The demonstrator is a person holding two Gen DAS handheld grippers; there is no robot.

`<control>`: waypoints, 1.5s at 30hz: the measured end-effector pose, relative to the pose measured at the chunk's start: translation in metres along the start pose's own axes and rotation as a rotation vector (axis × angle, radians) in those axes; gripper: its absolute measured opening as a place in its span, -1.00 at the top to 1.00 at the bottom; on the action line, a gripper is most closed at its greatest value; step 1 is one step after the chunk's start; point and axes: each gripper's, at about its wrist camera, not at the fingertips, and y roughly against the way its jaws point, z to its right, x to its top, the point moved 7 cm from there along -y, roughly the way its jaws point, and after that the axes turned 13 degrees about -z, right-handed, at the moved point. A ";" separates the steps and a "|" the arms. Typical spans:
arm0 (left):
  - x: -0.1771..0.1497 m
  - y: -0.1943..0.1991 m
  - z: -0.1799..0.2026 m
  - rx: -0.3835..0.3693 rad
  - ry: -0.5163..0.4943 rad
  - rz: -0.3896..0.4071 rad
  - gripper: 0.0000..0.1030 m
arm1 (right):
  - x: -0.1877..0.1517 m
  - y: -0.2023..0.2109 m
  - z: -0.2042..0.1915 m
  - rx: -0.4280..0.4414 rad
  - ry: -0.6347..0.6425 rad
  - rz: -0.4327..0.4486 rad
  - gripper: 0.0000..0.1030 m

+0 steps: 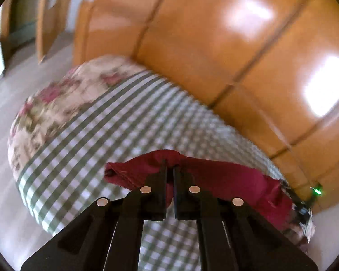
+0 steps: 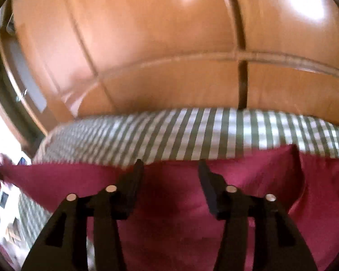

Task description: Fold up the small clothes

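Maroon garment point(image 1: 214, 176) pinched in left gripper point(image 1: 170, 169) — right gripper point(image 2: 170, 169) gapes above it.

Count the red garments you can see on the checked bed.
1. A single dark red garment lies on the green-checked bedcover, one edge pinched in the left tongs, the rest spread beneath the open right tongs. Others may lie outside both views.

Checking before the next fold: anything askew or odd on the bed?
Nothing damaged. The maroon garment is bunched, not flat, pinched in the left gripper; the right gripper is open above it.
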 end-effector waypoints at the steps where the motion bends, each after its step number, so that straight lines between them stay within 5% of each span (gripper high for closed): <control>1: 0.005 -0.014 -0.009 0.029 0.017 -0.018 0.94 | -0.004 0.002 -0.001 -0.001 0.002 0.002 -0.19; 8: 0.021 -0.099 -0.060 0.167 0.146 -0.147 0.93 | -0.093 0.007 -0.010 -0.013 0.095 -0.143 -0.28; 11: 0.022 -0.116 -0.078 0.236 0.177 -0.153 0.69 | -0.132 0.010 -0.021 -0.001 0.115 -0.194 -0.35; 12: 0.022 -0.117 -0.086 0.266 0.196 -0.148 0.38 | -0.144 0.011 -0.024 0.000 0.121 -0.208 -0.36; 13: 0.022 -0.114 -0.092 0.300 0.213 -0.138 -0.15 | -0.155 0.012 -0.026 0.002 0.123 -0.219 -0.40; 14: 0.024 -0.108 -0.099 0.333 0.234 -0.119 -0.39 | -0.166 0.012 -0.027 0.007 0.118 -0.233 -0.42; 18: 0.021 -0.065 -0.129 0.280 0.305 -0.016 -0.39 | -0.194 0.019 -0.026 0.025 0.076 -0.261 -0.51; 23: -0.002 -0.041 -0.149 0.236 0.275 0.029 -0.39 | -0.212 0.044 -0.017 0.029 0.013 -0.252 -0.54; 28: -0.005 -0.066 -0.134 0.098 0.259 0.028 -0.39 | -0.231 0.069 -0.004 -0.015 -0.019 -0.265 -0.56; 32: -0.002 -0.102 -0.104 0.063 0.210 -0.003 -0.38 | -0.250 0.091 0.013 -0.057 -0.074 -0.279 -0.57; 33: -0.002 -0.115 -0.097 0.073 0.202 -0.017 -0.33 | -0.253 0.096 0.017 -0.066 -0.089 -0.278 -0.58; 34: -0.002 -0.123 -0.093 0.085 0.195 -0.026 0.06 | -0.255 0.099 0.021 -0.071 -0.103 -0.278 -0.59; 35: -0.002 -0.130 -0.089 0.100 0.183 -0.031 0.76 | -0.258 0.103 0.026 -0.077 -0.125 -0.280 -0.59; 36: -0.003 -0.132 -0.082 0.083 0.171 -0.033 0.92 | -0.260 0.105 0.029 -0.082 -0.135 -0.280 -0.59; 41: -0.026 -0.087 -0.074 0.050 0.175 0.068 0.92 | -0.268 0.116 0.045 -0.097 -0.176 -0.271 -0.59; 45: -0.053 -0.085 -0.095 0.146 0.174 0.027 0.90 | -0.275 0.111 0.055 -0.087 -0.203 -0.281 -0.59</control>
